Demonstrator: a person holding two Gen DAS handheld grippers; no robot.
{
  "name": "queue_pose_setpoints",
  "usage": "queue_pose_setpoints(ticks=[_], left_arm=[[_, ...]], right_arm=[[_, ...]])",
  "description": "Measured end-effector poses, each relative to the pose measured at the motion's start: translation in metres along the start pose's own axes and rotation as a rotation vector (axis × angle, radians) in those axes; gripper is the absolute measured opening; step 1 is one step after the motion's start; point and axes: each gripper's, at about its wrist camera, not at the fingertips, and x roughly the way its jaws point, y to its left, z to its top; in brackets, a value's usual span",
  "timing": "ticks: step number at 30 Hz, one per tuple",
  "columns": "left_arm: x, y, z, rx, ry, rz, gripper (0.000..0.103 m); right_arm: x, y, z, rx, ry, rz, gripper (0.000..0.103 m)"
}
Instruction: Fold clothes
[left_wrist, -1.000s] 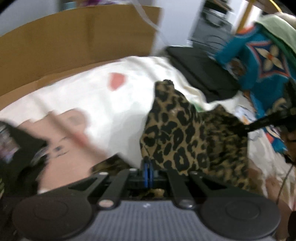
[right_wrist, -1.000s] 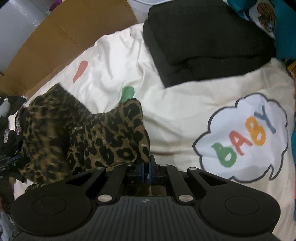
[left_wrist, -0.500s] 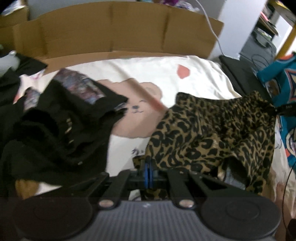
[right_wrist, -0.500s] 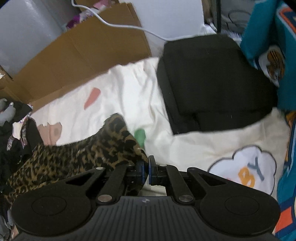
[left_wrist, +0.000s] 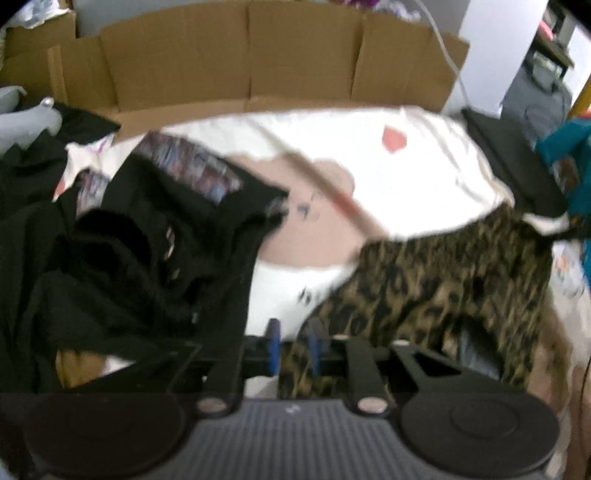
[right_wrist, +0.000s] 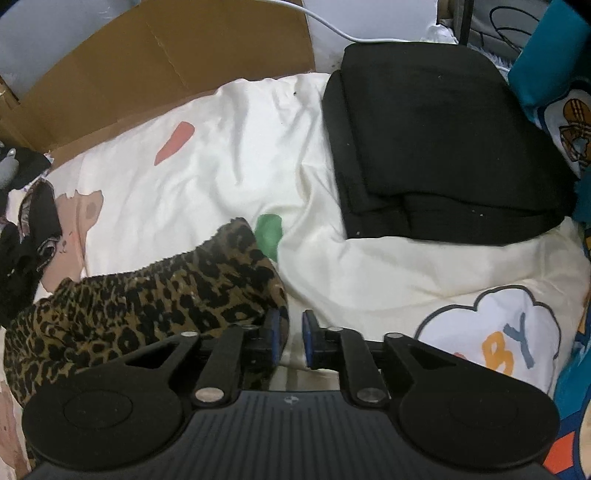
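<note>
The leopard-print garment (right_wrist: 147, 306), a soft knit with dark blotches on tan, lies spread in a loose band across the cream bed sheet (right_wrist: 236, 155), which is smooth, lightly creased and printed with coloured patches and a cloud reading "BABY" (right_wrist: 491, 332).

In the right wrist view the right gripper (right_wrist: 288, 334) has its jaws released, a clear gap between the blue pads; the garment's fuzzy edge sits just beside the left pad at about 9 o'clock and rises to a point near 11 o'clock.

In the blurred left wrist view the left gripper (left_wrist: 293, 341) also has its jaws parted, with leopard fabric lying between and under them; the cloth stretches away toward 2 o'clock.

A crumpled heap of black clothes (left_wrist: 140, 251) fills 9 to 10 o'clock there. A neatly folded black stack (right_wrist: 443, 147) lies at 1 o'clock in the right view, with flat brown cardboard (left_wrist: 258, 59) standing behind the bed.
</note>
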Motion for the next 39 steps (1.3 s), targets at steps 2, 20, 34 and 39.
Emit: queue_pose_setpoints(ticks=[2,20,34,39], left_arm=[[0.007,-0.003,0.010,-0.001,-0.020,-0.020,0.025],[0.109,-0.042,0.027,0.063,0.049,-0.171,0.048],[0.128,-0.062,-0.001,0.147,0.128,-0.156,0.049],[0.130,-0.066,0.003,0.177,0.106,-0.155,0.046]], right_arm=[[-0.002,-0.002,0.002,0.000,-0.009,0.002,0.025],[0.026,0.036,0.023,-0.201,-0.053,0.040,0.047],[0.059,0.044,0.017,-0.268,0.006,-0.003,0.047],[0.060,0.050,0.017,-0.309,-0.006,0.005,0.019]])
